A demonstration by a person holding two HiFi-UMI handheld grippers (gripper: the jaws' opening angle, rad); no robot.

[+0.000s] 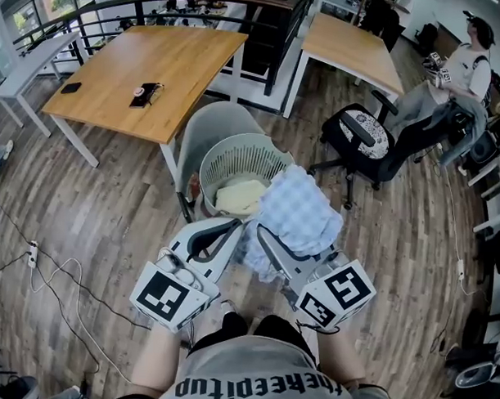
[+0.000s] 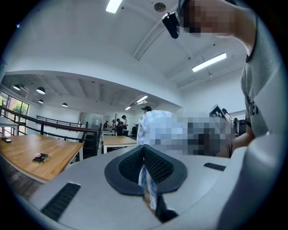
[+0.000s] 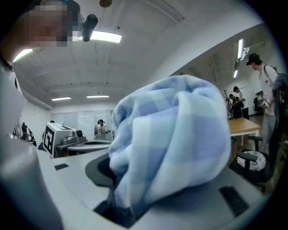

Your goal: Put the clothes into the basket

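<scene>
Holding one blue checked cloth (image 1: 299, 211) together, the left gripper (image 2: 144, 167) and the right gripper (image 1: 263, 236) point forward side by side, near each other. The left jaws are almost together and pinch only a thin fold of this cloth; the fold hangs down between the dark pads, and the rest of the cloth rises just ahead of them, toward the right side. The right jaws stand much wider and are closed on a thick bundle of the same cloth. This bundle swells up over the jaws and hides most of them in the right gripper view. In the head view the cloth lies as a big heap above and ahead of the right jaws, and part of it hangs down between the two grippers.

Just ahead of both jaws stands a round grey basket (image 1: 235, 150) on a grey chair (image 1: 213, 120). The heap of cloth overlaps the basket's near right rim. Inside the basket, ahead of the left jaws, lies a pale yellow cloth (image 1: 239, 194). Farther ahead and to the left of the jaws is a wooden bench (image 1: 157, 52).
</scene>
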